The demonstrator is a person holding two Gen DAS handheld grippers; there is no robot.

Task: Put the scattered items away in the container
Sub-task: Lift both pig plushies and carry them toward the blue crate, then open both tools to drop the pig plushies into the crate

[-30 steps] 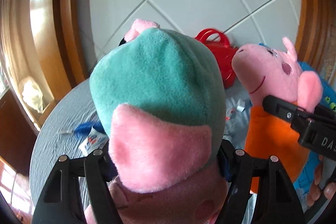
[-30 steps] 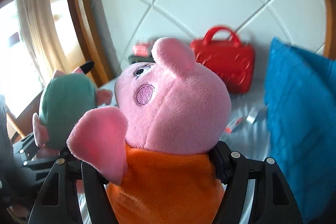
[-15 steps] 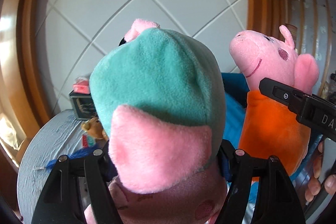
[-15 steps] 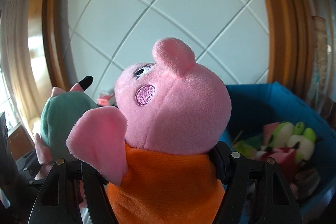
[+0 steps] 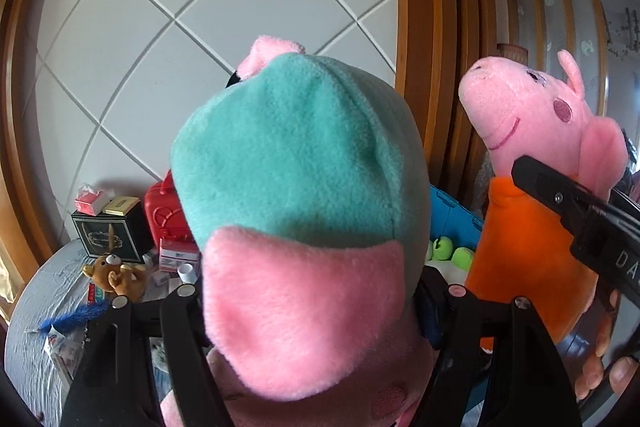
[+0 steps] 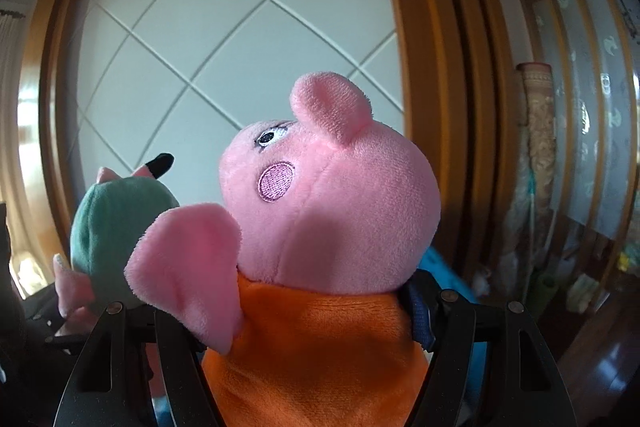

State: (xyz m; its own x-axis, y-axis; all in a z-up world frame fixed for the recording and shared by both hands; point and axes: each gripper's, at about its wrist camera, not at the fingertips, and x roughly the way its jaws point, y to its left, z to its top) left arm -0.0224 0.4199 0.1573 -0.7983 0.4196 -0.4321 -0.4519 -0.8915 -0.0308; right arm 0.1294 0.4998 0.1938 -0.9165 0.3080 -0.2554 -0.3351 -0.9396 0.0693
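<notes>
My left gripper (image 5: 316, 291) is shut on a pink pig plush in a teal dress (image 5: 296, 163), which fills the left wrist view and also shows at the left of the right wrist view (image 6: 116, 219). My right gripper (image 6: 316, 301) is shut on a pink pig plush in an orange dress (image 6: 320, 227), also seen at the right of the left wrist view (image 5: 528, 155). Both are held up in the air. The blue fabric container (image 5: 452, 219) lies behind and below the plushes, with green toys (image 5: 452, 253) inside. A sliver of it shows in the right wrist view (image 6: 444, 271).
On the grey cloth surface (image 5: 36, 307) lie a small brown bear (image 5: 116, 273), a blue feather (image 5: 76, 317), small packets and a white cap (image 5: 186, 273). A black box (image 5: 106, 235) and a red case (image 5: 164, 215) stand at the white panelled wall. A wooden door frame (image 5: 420, 67) is at the right.
Both grippers have swung right and tilted up with their plushes still held. The view moved from the table and red case toward the container and then the door frame.
</notes>
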